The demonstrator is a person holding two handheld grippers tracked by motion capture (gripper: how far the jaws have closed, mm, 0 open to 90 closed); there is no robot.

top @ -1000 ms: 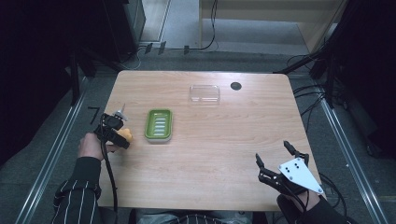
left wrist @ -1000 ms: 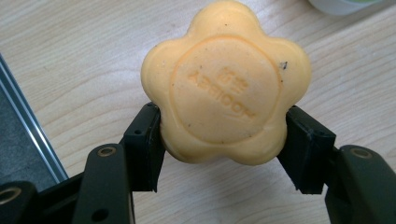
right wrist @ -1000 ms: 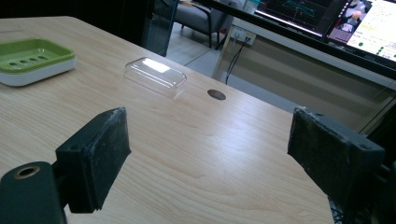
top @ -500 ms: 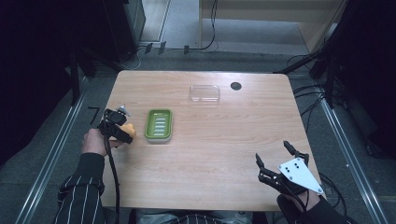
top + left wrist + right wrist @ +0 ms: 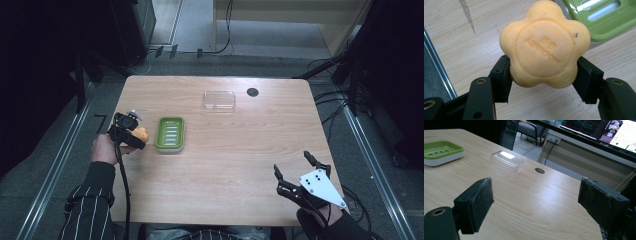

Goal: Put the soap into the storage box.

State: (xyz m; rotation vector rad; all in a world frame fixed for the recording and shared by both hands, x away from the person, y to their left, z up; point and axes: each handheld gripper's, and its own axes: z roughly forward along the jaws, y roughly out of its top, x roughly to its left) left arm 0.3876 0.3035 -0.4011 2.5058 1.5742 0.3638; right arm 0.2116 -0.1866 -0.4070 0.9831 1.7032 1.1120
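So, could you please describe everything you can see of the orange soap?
The orange soap is a flower-shaped bar with five rounded lobes, a raised round centre with embossed lettering, and a few dark specks. It looks waxy and solid. The left tongs clamp it at its lower sides, holding it above the wooden table, just left of the green soap dish.

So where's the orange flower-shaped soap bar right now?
The orange flower-shaped soap bar is clamped between the jaws of the left gripper, at the left side of the wooden table in the high view, just left of the green soap dish.
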